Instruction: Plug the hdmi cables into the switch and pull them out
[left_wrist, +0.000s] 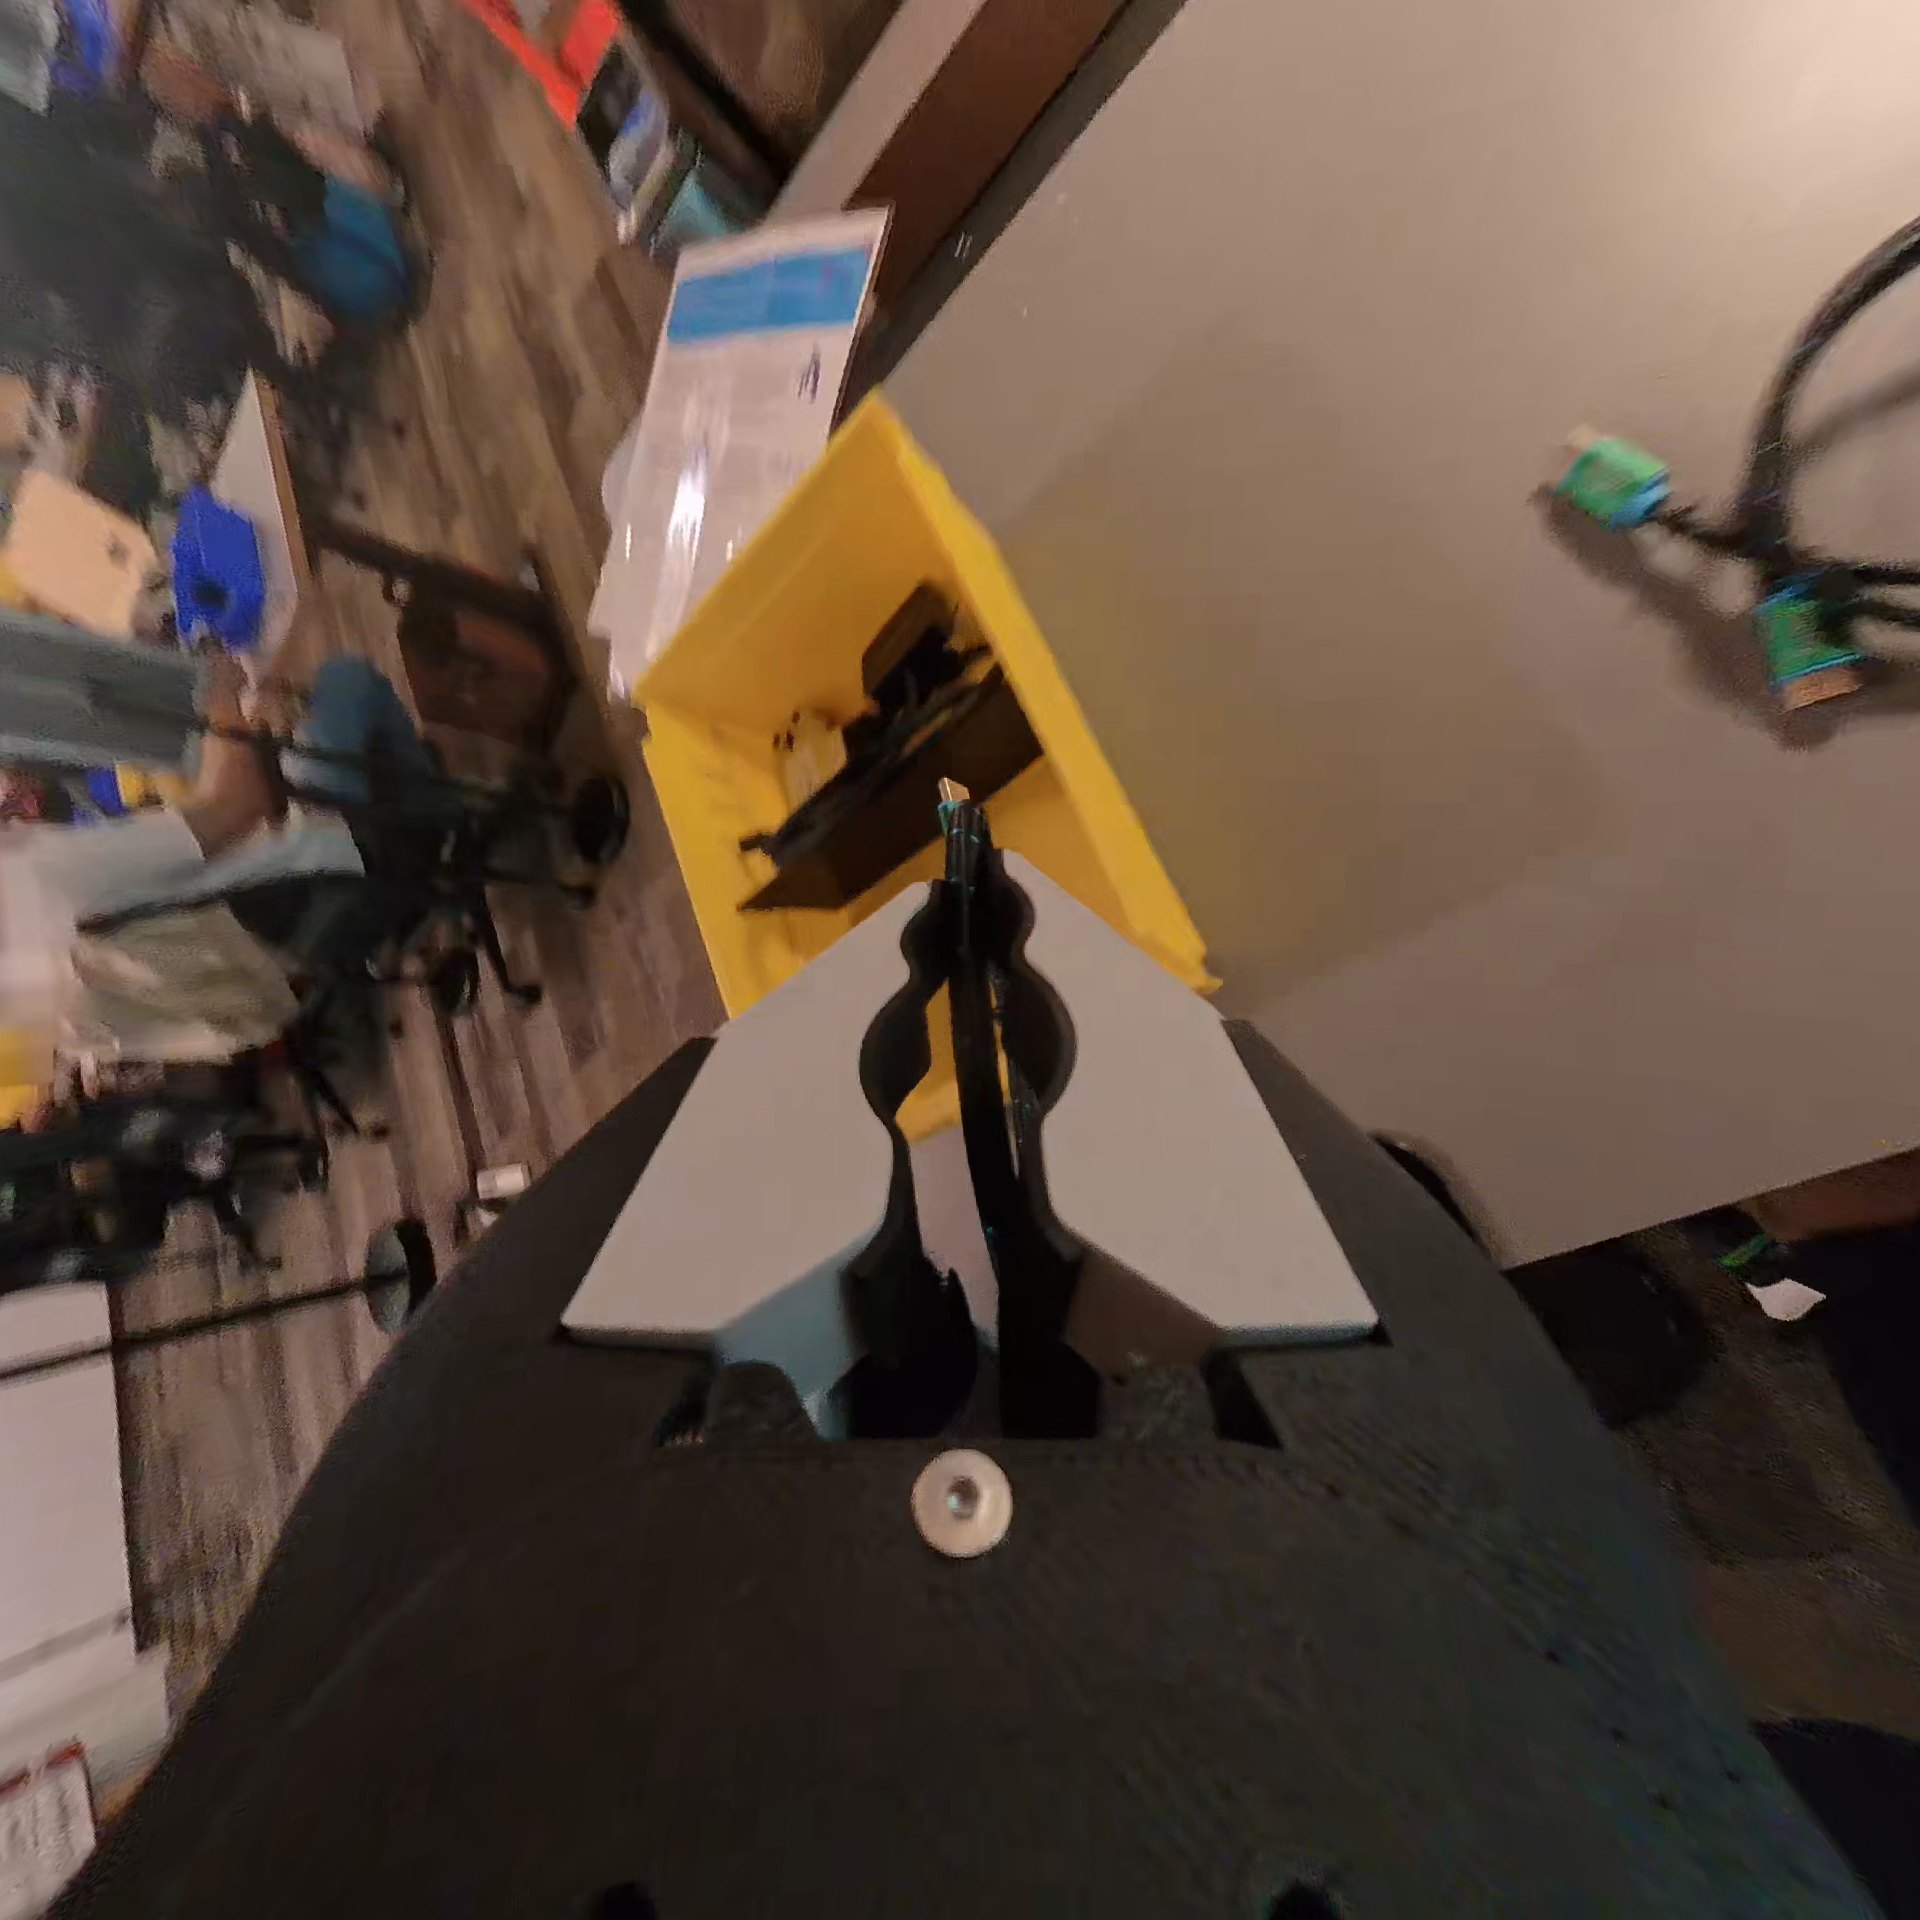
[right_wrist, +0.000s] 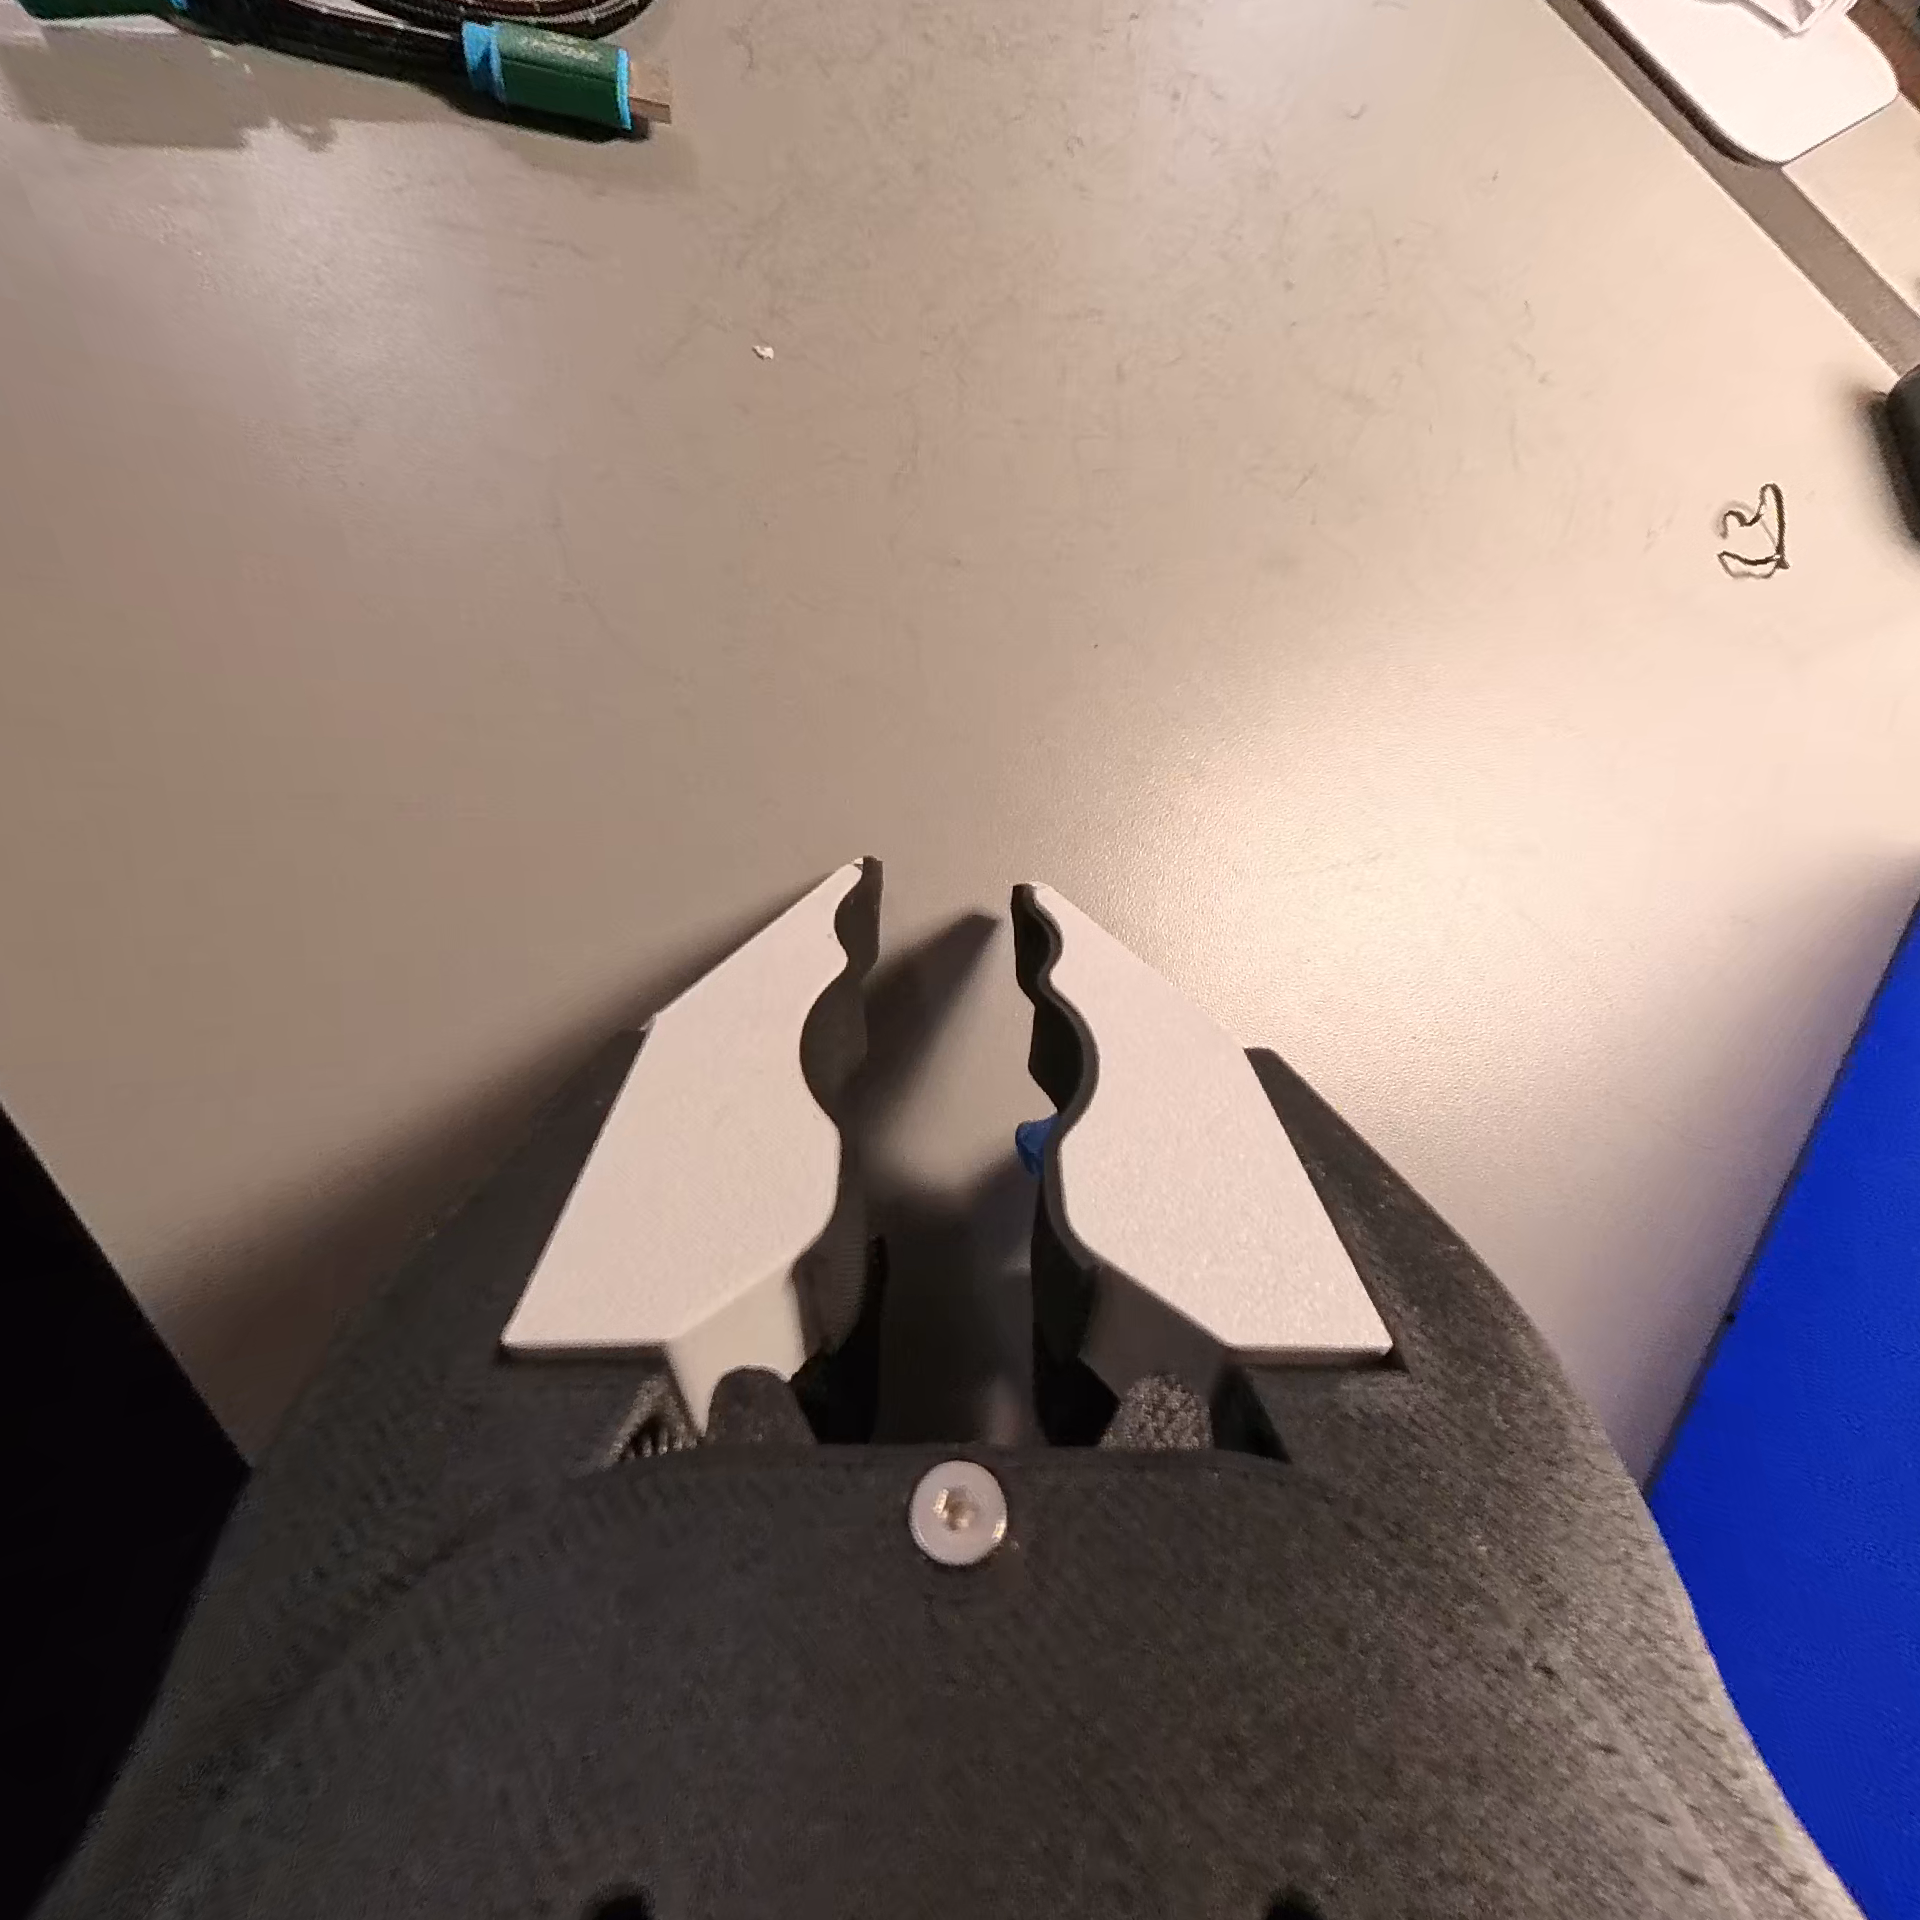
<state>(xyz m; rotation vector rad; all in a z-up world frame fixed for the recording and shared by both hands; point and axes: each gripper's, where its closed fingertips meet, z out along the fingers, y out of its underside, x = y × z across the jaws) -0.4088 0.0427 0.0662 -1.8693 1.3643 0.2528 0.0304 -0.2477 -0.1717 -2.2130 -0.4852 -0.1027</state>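
My left gripper has its grey wedge fingers pinched on a black braided hdmi cable, which runs up the gap between them; its small metal plug tip pokes out just past the fingertips. The tip points into an open yellow plastic bin at the edge of the grey table. The bin holds dark items; motion blur prevents me from saying whether the switch is among them.

On the table well to the right lie two more cable ends with green plug housings and blue bands, their black cords looped together.

My right gripper hovers low over bare tabletop, fingers set a narrow gap apart with nothing between them. A green-housed plug with blue bands lies at the far left of that view, well apart from the fingertips. A blue surface borders the table on the right.
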